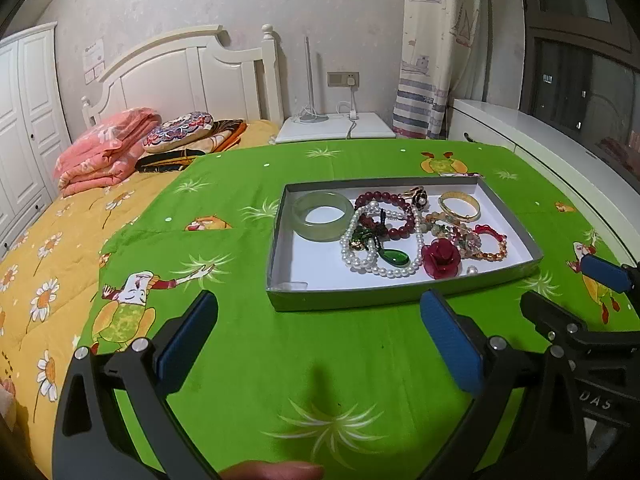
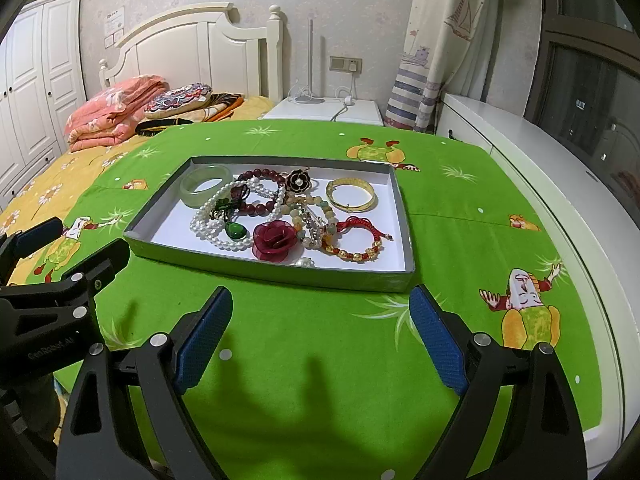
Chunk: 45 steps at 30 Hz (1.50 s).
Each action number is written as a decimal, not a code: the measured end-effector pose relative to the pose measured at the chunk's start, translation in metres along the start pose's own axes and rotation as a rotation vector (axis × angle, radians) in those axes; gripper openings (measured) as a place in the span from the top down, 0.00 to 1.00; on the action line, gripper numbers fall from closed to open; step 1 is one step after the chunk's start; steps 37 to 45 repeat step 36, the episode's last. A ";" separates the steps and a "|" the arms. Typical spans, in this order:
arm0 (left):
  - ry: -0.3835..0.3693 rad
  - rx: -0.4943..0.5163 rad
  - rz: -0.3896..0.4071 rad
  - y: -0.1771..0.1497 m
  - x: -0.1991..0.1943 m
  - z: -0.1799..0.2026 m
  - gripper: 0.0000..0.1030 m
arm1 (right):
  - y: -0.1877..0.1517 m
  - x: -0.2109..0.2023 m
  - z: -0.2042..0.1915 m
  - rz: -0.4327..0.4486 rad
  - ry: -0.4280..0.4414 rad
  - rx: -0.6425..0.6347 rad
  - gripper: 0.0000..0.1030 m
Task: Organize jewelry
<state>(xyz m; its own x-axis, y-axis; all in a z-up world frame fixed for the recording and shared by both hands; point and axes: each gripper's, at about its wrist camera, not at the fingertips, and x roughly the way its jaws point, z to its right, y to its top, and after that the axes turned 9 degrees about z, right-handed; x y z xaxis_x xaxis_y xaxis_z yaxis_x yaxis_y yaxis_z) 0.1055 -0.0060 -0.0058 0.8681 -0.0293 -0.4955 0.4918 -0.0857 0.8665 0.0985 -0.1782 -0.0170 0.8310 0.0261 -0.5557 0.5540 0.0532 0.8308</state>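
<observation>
While hovering above green cartoon cloth (image 2: 320,340), both spread wide and empty: left gripper (image 1: 320,344), right gripper (image 2: 320,332). Ahead, grey tray (image 2: 276,274) heaped with tangled jewelry (image 2: 276,208). Beyond, bed with folded pink quilt (image 1: 104,148), white nightstand (image 1: 336,128), curtain (image 2: 440,40).

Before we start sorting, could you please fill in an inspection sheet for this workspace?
Surface: green cartoon-print cloth spread over the bed.
Job's things: grey tray holding jade bangle, pearl necklace, gold bangle, red rose, red cord bracelet, dark bead bracelet, tangled together.
Clutter: nothing seen on the cloth.
Grippers: left gripper and right gripper open, empty, short of the tray.
Cables: white charger cable on nightstand.
Surroundings: folded pink quilt, curtain.
</observation>
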 end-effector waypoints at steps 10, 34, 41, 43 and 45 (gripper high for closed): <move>0.011 0.009 0.003 -0.002 0.002 0.000 0.05 | -0.001 0.001 0.001 -0.004 -0.002 0.000 0.18; 0.048 0.000 -0.004 -0.011 0.017 -0.014 0.05 | -0.013 0.022 0.002 -0.051 0.026 -0.004 0.18; 0.017 -0.011 -0.034 -0.009 0.023 -0.026 0.05 | -0.009 0.023 0.014 -0.036 0.022 -0.016 0.18; 0.017 -0.011 -0.034 -0.009 0.023 -0.026 0.05 | -0.009 0.023 0.014 -0.036 0.022 -0.016 0.18; 0.017 -0.011 -0.034 -0.009 0.023 -0.026 0.05 | -0.009 0.023 0.014 -0.036 0.022 -0.016 0.18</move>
